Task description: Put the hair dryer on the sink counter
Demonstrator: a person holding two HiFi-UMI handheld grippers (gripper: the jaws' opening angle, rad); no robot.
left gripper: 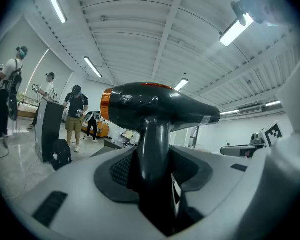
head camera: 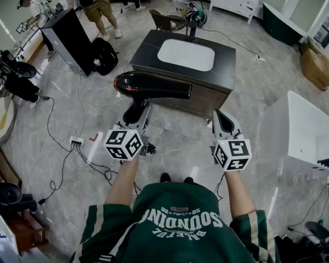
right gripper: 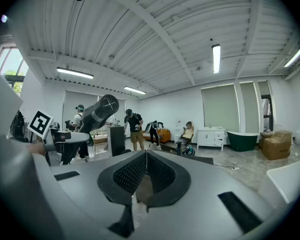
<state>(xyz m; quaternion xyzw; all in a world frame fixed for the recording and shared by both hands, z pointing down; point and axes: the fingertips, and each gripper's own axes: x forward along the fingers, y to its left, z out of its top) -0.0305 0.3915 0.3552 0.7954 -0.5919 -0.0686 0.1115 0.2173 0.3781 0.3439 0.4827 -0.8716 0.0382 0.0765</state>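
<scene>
Our left gripper clamps the black hair dryer by its handle (nozzle pointing right), up in the air on the near side of the sink counter; our right gripper rides alongside, jaws together, empty.

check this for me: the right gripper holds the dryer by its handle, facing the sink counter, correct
Not quite: the left gripper holds the dryer by its handle, as the left gripper view shows. The right gripper is shut and empty. The sink counter is indeed ahead.
</scene>
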